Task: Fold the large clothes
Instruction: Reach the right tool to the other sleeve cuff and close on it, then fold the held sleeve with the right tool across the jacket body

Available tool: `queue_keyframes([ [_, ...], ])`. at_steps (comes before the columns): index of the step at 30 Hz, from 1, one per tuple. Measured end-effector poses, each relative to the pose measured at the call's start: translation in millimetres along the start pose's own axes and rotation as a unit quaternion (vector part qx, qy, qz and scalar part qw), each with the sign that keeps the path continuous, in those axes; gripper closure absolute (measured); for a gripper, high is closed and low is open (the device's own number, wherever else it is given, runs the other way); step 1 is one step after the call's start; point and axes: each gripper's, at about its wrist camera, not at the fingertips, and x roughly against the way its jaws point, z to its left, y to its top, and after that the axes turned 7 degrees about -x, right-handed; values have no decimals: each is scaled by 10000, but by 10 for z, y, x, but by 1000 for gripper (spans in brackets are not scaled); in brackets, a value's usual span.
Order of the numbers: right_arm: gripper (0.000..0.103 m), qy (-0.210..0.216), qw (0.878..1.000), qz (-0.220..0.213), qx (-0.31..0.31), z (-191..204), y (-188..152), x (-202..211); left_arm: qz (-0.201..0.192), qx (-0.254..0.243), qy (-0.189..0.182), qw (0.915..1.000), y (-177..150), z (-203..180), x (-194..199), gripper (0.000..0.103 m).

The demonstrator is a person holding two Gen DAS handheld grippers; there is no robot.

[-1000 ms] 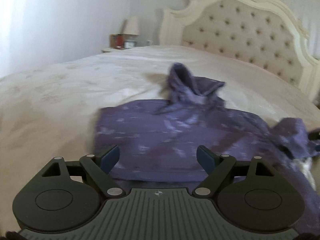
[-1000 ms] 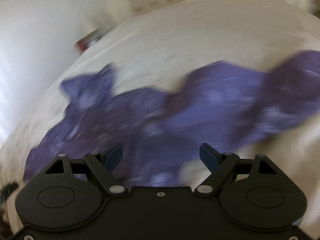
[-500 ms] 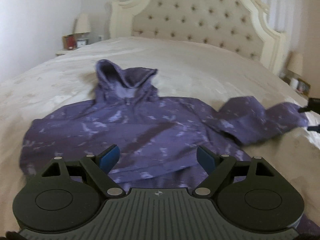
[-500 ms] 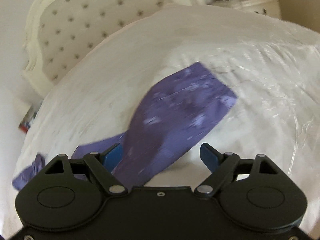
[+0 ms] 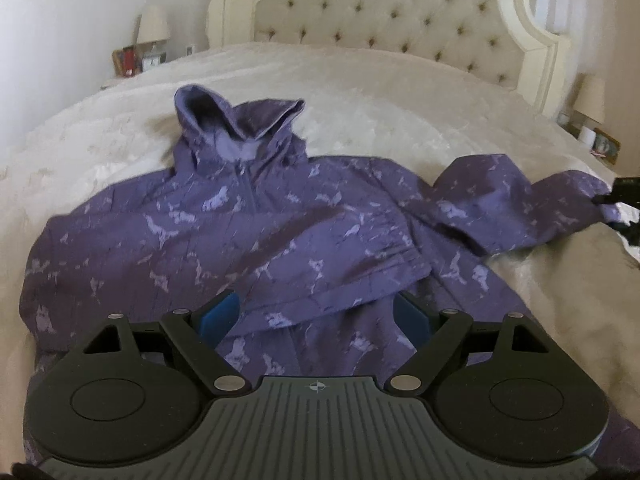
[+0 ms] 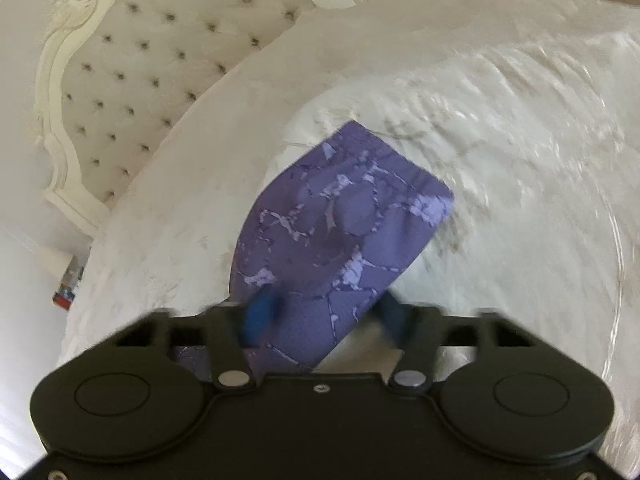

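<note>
- Purple patterned hooded jacket [image 5: 280, 232] lies front-up on the cream bedspread [image 5: 380, 80], hood toward the tufted headboard [image 5: 380, 12].
- Jacket's lower edge is folded up over the body; one sleeve [image 5: 520, 200] stretches out to the right side of the left wrist view.
- Left gripper [image 5: 316, 316] hovers over the jacket's lower part, jaws spread wide, blue pads clear of the cloth; nothing held.
- Right gripper [image 6: 326, 312] sits at the sleeve end [image 6: 340, 232]; its jaws have just been closing, and the blue fingers are motion-blurred.
- Sleeve cloth lies between the right fingers, nearer the left one; a visible gap remains on the other side. Cannot tell whether the pads press the fabric.
- In the left wrist view, the right gripper's dark tip shows at the sleeve cuff, far right edge.
- Lamp [image 5: 154, 28] and small items on a nightstand beside the headboard.
</note>
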Motion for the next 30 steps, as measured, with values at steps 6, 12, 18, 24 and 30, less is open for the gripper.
queue_keyframes([
  [6,77,169,9974,-281,648,422,47,187,54,181,50,9998,-43,186,-3,19],
  [12,78,887,9807,-390,1700,1324,-127,512,20,445,148,9989,-71,422,26,19],
  [18,78,1848,9424,-138,2786,2358,-729,765,-3,747,305,9967,-146,686,98,19],
  [24,78,2689,8999,600,3382,3129,-1661,744,31,1121,508,9924,-279,1033,208,19],
  [30,78,3055,8606,1467,3802,3531,-2742,546,99,1466,775,9861,-446,1409,347,19],
])
